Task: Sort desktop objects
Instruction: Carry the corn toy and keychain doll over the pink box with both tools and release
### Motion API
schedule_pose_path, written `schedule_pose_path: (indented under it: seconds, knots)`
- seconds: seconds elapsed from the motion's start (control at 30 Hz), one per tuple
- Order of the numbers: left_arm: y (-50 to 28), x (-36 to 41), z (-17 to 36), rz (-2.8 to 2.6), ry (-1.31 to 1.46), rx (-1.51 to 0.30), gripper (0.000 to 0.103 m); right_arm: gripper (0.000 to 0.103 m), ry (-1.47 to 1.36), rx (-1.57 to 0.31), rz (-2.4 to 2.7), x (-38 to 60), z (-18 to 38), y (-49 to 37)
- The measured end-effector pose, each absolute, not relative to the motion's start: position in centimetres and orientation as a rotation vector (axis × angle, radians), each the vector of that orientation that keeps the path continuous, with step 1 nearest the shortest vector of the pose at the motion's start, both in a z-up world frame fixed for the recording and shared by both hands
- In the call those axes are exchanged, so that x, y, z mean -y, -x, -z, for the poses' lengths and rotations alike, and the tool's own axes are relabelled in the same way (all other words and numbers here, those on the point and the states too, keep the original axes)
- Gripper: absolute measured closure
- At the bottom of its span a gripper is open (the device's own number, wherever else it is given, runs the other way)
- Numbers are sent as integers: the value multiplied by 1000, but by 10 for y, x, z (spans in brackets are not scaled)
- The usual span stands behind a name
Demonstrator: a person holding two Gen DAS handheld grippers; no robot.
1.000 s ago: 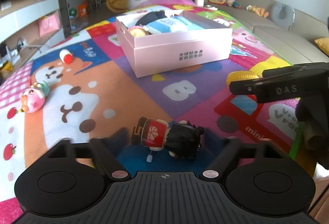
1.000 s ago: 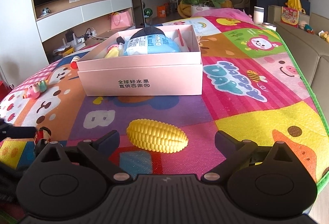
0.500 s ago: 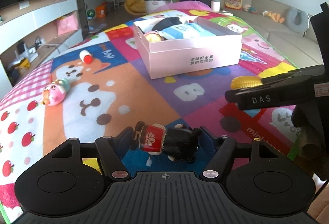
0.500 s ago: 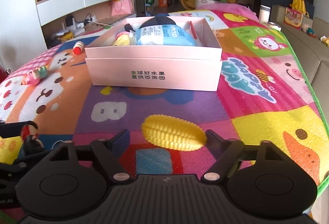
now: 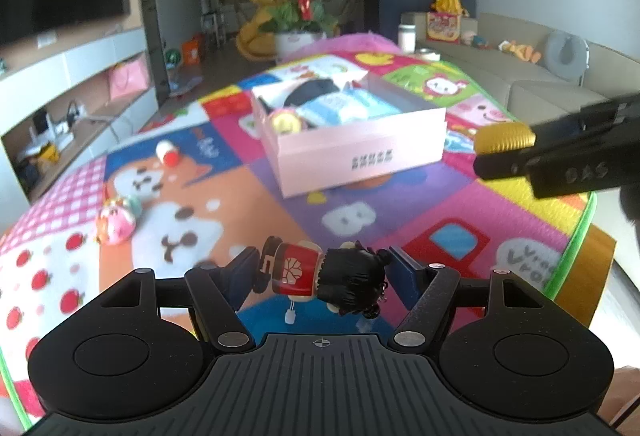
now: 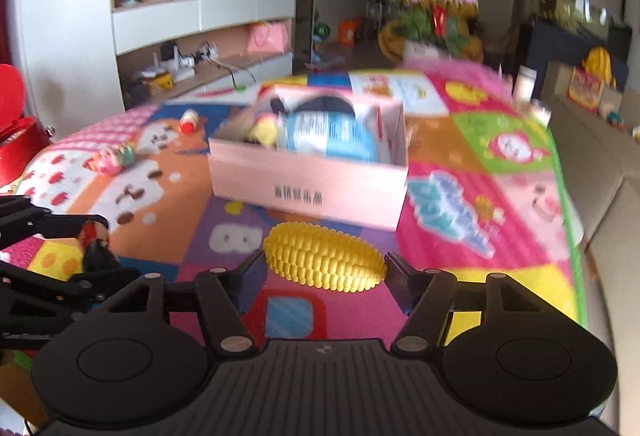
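Right wrist: corn (image 6: 325, 262) between claw (image 6: 325, 276) fingers

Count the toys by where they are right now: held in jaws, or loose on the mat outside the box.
Held in jaws: 2, the doll and the toy corn.
Loose on the mat: 2, the pink toy and the red-and-white toy.
Total: 4.

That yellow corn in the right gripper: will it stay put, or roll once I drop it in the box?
The corn looks rounded and tapered, so it would probably roll if released. Its ridged kernels likely help the right gripper hold it. It seems rigid, probably light plastic.
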State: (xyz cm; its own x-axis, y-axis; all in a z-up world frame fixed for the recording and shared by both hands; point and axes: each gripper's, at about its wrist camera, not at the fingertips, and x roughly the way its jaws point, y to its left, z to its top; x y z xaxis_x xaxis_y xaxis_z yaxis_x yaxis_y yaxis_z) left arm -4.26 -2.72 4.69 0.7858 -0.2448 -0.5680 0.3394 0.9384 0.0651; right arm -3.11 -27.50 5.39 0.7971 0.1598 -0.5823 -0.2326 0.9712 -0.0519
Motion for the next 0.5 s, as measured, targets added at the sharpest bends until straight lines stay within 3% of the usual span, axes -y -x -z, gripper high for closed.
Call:
schedule_pose_path:
  seconds: [0.23,0.5]
  knots:
    - [20,36,-89,348,-198,-454,29,39,140,-417,-198,287,-123,33]
    - [-76,59,-140,370,-148,-296,27,39,36,-304,-209,303,-196,-41]
